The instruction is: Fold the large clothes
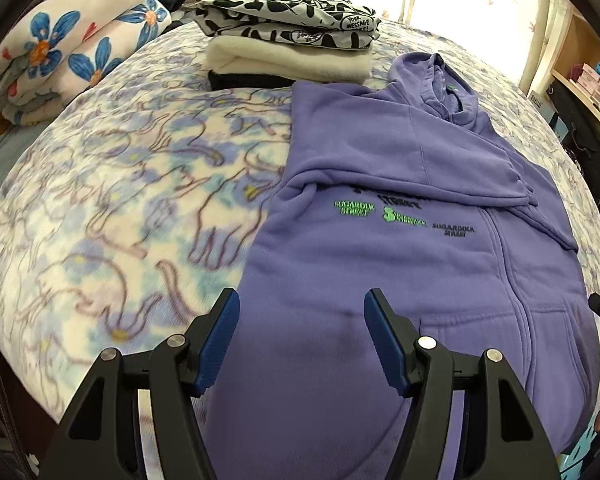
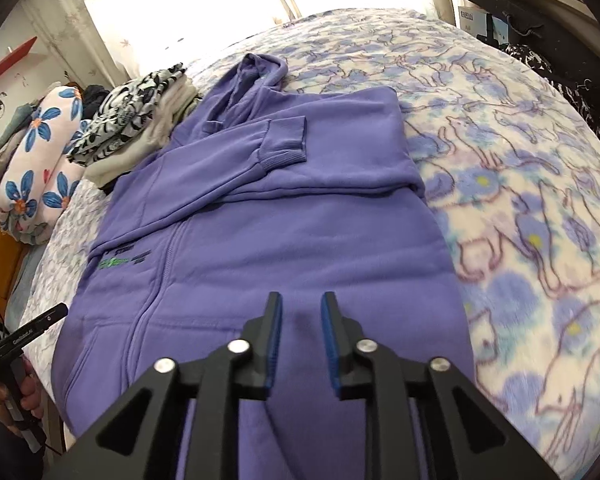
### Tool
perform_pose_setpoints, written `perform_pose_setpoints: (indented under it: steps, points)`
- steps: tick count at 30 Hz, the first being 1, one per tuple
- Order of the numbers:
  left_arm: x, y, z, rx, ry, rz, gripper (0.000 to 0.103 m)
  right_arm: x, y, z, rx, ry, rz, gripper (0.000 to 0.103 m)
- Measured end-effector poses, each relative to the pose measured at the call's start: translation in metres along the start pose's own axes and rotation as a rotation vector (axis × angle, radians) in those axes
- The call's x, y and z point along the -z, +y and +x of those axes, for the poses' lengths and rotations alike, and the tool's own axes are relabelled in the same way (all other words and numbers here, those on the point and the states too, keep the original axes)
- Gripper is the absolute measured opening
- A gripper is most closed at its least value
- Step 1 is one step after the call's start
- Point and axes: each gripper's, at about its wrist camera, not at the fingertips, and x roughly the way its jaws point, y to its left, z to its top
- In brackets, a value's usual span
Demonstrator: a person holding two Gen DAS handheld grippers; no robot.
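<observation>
bed [image 1: 112,208]: carrying everything, lying under a fleece blanket with a purple-blue cat-outline print.
hoodie [image 1: 400,264]: purple zip hoodie lying flat, front up, on the bed; both sleeves lying folded across the chest, one ribbed cuff [image 2: 286,140] resting on top near the middle; hood [image 2: 256,72] pointing to the far end toward the window; green and black lettering [image 1: 396,216] showing on the chest below the sleeve.
floral blanket [image 1: 68,36]: rolled up, sitting at the far left edge of the bed.
folded pile [image 1: 288,44]: stack of folded clothes sitting just beside the hood, black-and-white print piece on top, cream piece under it, dark piece at the bottom.
shelving [image 1: 584,80]: standing on the right of the bed, holding small boxes.
left tongs [image 1: 300,336]: hovering over the hoodie's hem area, spread wide, gripping nothing.
right tongs [image 2: 300,336]: hovering over the hem on the other side of the zip, standing slightly apart with a narrow gap, pinching nothing.
hand [image 2: 28,392]: gripping the left tool's handle, showing at the left edge of the right wrist view.
</observation>
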Motion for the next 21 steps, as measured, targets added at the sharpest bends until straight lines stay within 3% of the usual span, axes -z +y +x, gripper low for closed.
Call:
perform_pose_setpoints:
  steps: [21]
  points:
    - [0.061, 0.025, -0.043, 0.011, 0.015, -0.038, 0.063, 0.055, 0.009, -0.067, -0.023, -0.088, -0.066, 0.025]
